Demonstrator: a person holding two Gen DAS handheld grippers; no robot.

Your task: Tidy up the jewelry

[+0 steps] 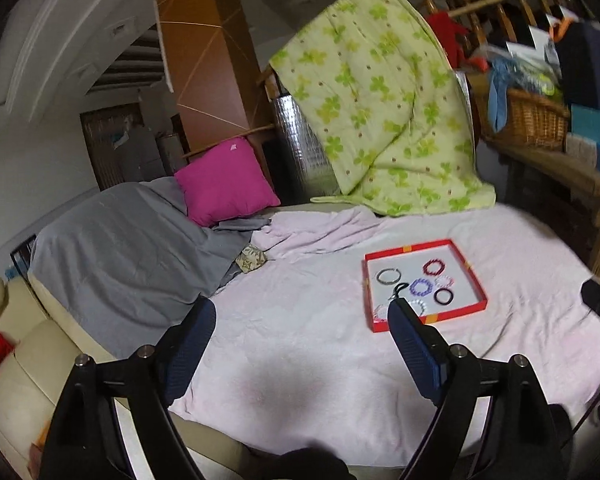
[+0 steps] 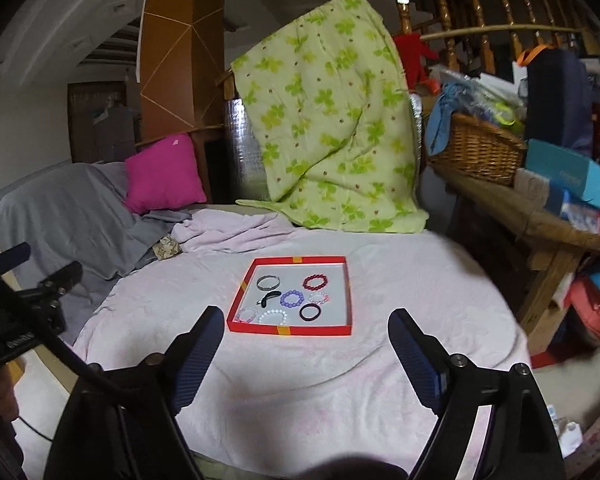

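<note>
A red-rimmed tray with a white floor lies on the pale pink blanket. Inside are several bracelets: a silver bangle, a red bead ring, a purple bead ring, a dark bangle, white beads and a black curved piece. My right gripper hangs open above the blanket, short of the tray's near rim, nothing between its fingers. My left gripper is open and empty too, left of the tray; its right finger hides the tray's near corner.
A green floral quilt hangs over a wooden rail behind the tray. A magenta cushion and grey cover lie far left. A wicker basket and boxes crowd the wooden bench on the right. The left gripper shows at the left edge.
</note>
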